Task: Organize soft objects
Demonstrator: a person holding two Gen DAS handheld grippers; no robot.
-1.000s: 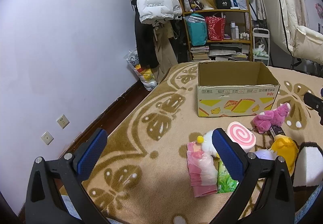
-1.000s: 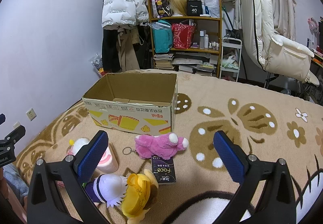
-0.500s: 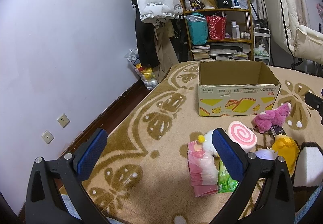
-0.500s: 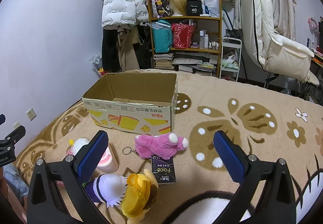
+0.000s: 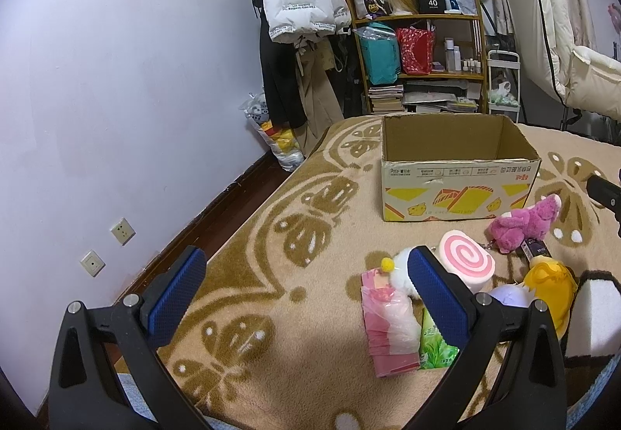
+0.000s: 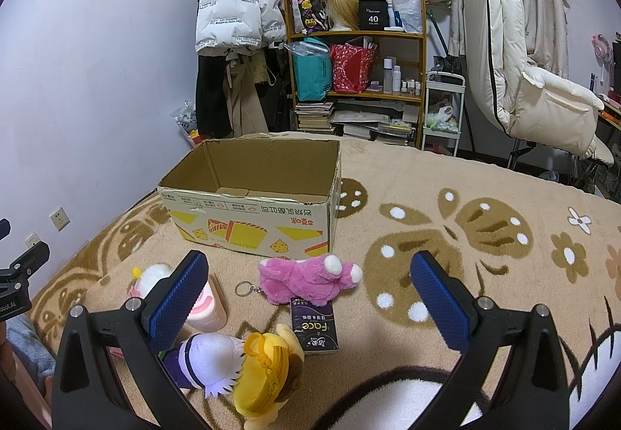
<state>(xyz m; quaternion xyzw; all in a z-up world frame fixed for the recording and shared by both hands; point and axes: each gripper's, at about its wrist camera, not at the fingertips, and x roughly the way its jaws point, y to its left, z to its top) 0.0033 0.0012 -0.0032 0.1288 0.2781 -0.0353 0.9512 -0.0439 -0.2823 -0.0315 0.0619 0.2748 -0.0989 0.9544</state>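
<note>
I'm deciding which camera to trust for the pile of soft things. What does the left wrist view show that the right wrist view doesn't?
Only the left wrist view shows the pink packet and the green packet. Only the right wrist view shows the box's bare floor and the dark tissue pack's whole face. Both show the cardboard box, pink plush, swirl cushion, yellow plush, and open grippers: left, right.

Open cardboard box (image 6: 254, 212) sits mid-blanket (image 6: 485, 236); pink plush toy (image 6: 306, 279) just in front, black tissue pack (image 6: 315, 325) nearer blanket's front edge.
</note>
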